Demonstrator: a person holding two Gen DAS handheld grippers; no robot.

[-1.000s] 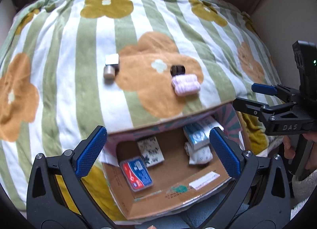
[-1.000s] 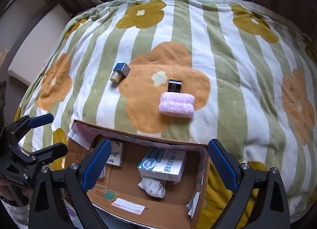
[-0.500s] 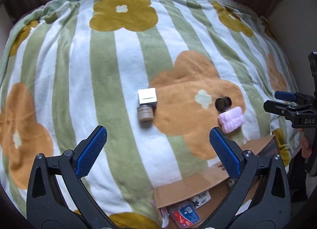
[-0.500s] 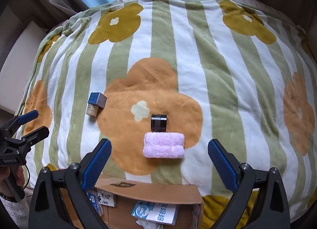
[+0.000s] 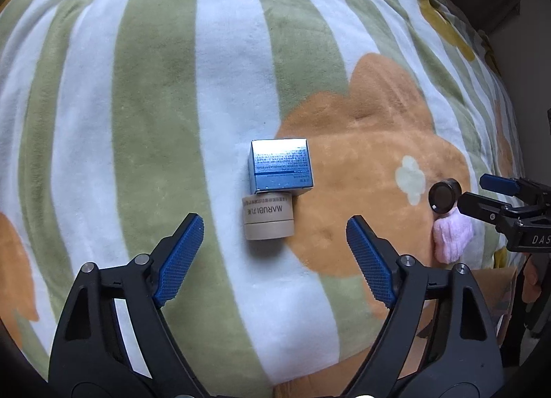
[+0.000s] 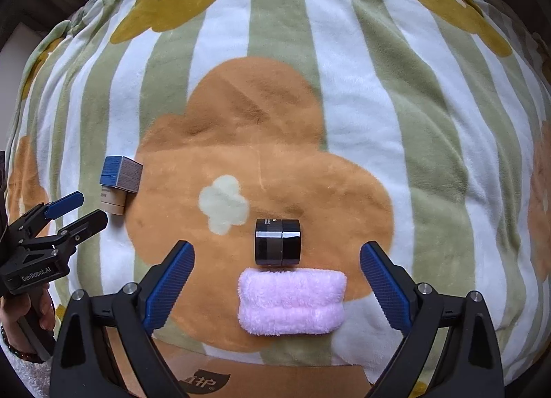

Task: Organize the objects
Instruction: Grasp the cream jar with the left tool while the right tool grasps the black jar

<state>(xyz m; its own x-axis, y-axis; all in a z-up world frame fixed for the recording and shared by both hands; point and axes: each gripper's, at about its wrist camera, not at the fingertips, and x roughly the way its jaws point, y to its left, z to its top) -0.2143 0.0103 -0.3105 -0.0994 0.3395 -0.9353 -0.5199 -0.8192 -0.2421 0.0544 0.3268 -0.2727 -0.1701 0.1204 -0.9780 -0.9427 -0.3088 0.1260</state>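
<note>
Now both jaws are closing on nothing, left gripper (image 5: 272, 253) above the MARUBI tube (image 5: 268, 220), which may roll away on the soft blanket (image 5: 155, 105).

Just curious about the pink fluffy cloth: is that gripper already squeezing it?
No, the right gripper stands apart around the pink cloth, pads not touching it.
</note>
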